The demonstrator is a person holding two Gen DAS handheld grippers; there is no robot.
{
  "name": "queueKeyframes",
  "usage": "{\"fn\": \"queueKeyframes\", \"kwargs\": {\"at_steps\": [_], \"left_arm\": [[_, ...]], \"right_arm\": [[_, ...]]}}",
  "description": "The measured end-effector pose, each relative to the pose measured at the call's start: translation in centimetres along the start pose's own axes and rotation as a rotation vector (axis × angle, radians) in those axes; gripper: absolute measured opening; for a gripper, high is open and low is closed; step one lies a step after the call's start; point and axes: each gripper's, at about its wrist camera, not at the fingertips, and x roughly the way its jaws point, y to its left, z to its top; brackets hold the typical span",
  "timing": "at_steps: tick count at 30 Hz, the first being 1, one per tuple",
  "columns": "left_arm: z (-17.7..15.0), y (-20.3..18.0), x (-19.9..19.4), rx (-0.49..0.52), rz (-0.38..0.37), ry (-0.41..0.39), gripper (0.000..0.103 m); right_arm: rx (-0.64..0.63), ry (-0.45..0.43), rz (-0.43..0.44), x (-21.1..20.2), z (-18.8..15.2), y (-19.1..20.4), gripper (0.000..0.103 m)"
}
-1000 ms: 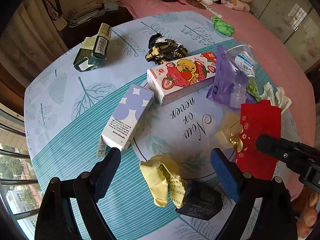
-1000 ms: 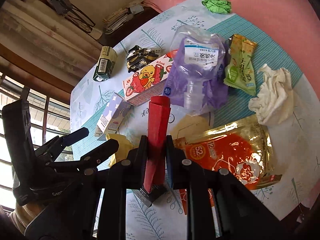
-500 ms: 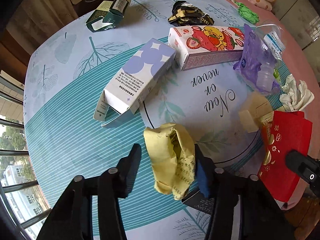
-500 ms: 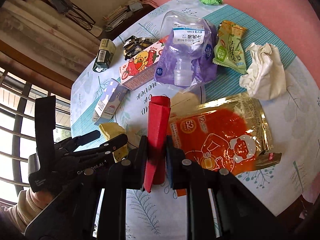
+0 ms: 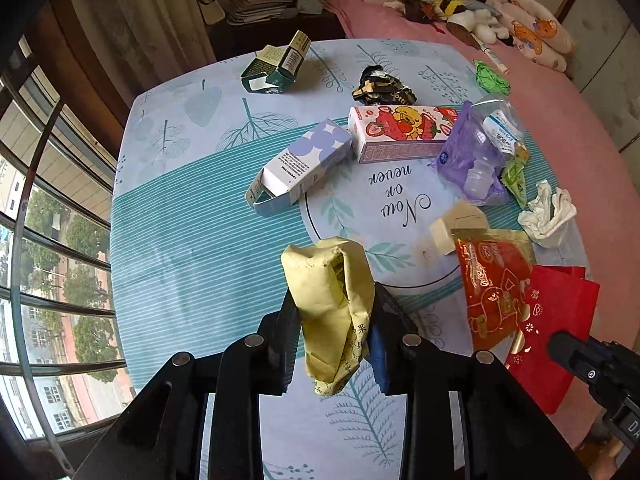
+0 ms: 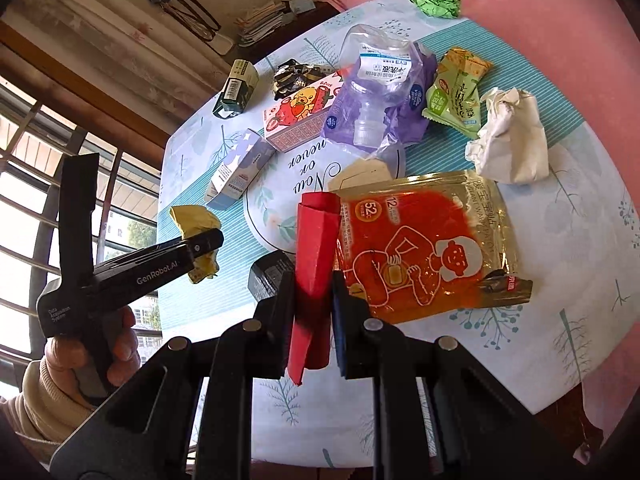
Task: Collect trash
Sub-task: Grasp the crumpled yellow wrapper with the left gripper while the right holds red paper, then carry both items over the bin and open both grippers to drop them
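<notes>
A crumpled yellow paper wrapper [image 5: 324,280] hangs between the pads of my left gripper [image 5: 334,308], lifted off the round table [image 5: 180,240]. The jaws are still closing, and the pads press on the wrapper. In the right wrist view the same wrapper [image 6: 194,218] sticks out past the left gripper [image 6: 204,248], which a hand holds. My right gripper [image 6: 314,284] is shut on a folded red envelope [image 6: 316,232], held upright over the table's near edge. Under it lies an orange and gold warm-patch pouch [image 6: 420,248].
Several more pieces lie on the table: a lilac box [image 5: 300,164], a strawberry box [image 5: 400,136], a purple refill pouch [image 5: 476,160], a green snack wrapper [image 6: 456,92], a white tissue [image 6: 508,140], a dark green box [image 5: 280,64] and a small black box [image 6: 270,272]. A pink bed [image 5: 560,120] borders the far right; a barred window is at the left.
The left gripper's wide jaws came down around the yellow wrapper, closed on it and lifted it off the table. The right gripper drifted a little, still holding the red envelope.
</notes>
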Motion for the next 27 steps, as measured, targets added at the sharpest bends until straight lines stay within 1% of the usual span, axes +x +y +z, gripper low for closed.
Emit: {"fn": "queueKeyframes", "kwargs": {"at_steps": [4,8,15,18,21,25,27], "left_arm": [[-3.6,-2.7,-4.6,-0.015,0.023,-0.057,0.030],[-7.9,-6.2,-8.3,-0.049,0.036,-0.095,0.030],[-16.0,-12.7,-12.1,-0.085,0.077,-0.139,0.030],[-19.1,-15.0,-12.8,-0.091,0.098,-0.143,0.030],[-21.7,-16.5,-12.7,-0.089,0.100,-0.115,0.030],[-24.7,-17.4,-11.6,-0.084,0.104,-0.062,0.030],[-25.9,-17.4,-10.0,-0.084,0.101,-0.024,0.030]], "right_arm": [[-0.064,-0.001,0.031,-3.0,-1.5,-0.7,0.014],[-0.149,0.012,0.062,-6.2,-3.7,-1.8,0.014],[-0.292,0.033,0.083,-11.4,-8.7,-4.8,0.014],[-0.345,0.059,0.088,-12.9,-10.9,-6.3,0.014],[-0.386,0.089,0.079,-13.6,-13.4,-7.8,0.014],[-0.373,0.146,0.078,-13.3,-16.5,-10.4,0.014],[-0.359,0.175,0.071,-12.6,-18.1,-11.5,0.014]]}}
